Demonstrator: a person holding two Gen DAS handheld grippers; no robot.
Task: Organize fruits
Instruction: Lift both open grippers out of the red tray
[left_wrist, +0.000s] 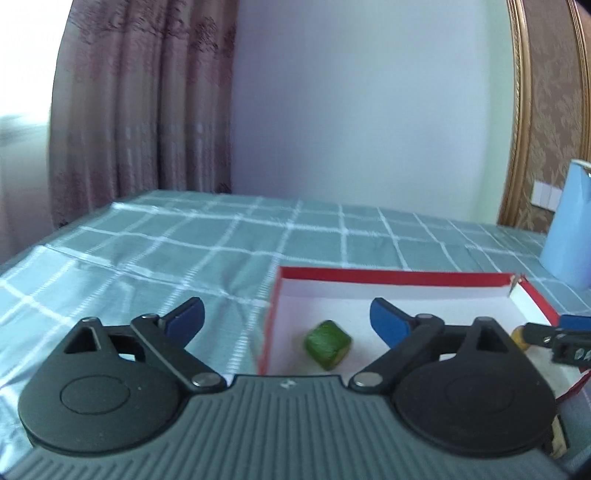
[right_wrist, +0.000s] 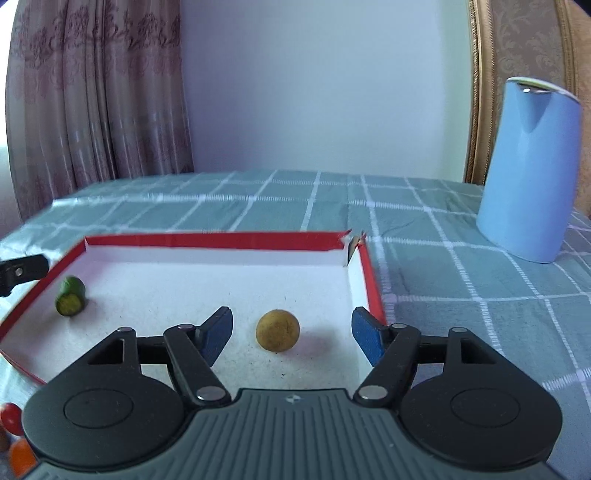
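A shallow red-rimmed white box (right_wrist: 221, 239) lies on the checked cloth; it also shows in the left wrist view (left_wrist: 369, 276). In it lie a green cut fruit piece (right_wrist: 70, 295) (left_wrist: 327, 344) at the left and a round yellow-brown fruit (right_wrist: 277, 329) at the right, partly hidden in the left wrist view (left_wrist: 518, 336). My right gripper (right_wrist: 291, 332) is open and empty, jaws either side of the yellow-brown fruit, just above it. My left gripper (left_wrist: 286, 319) is open and empty over the box's left wall, the green piece between its fingers. The right gripper's fingertip (left_wrist: 569, 334) shows at the left view's right edge.
A tall light-blue container (right_wrist: 532, 173) stands on the table at the back right, also in the left wrist view (left_wrist: 569, 229). A red fruit (right_wrist: 10, 415) and an orange fruit (right_wrist: 20, 458) lie outside the box at the near left. Curtain and wall lie behind.
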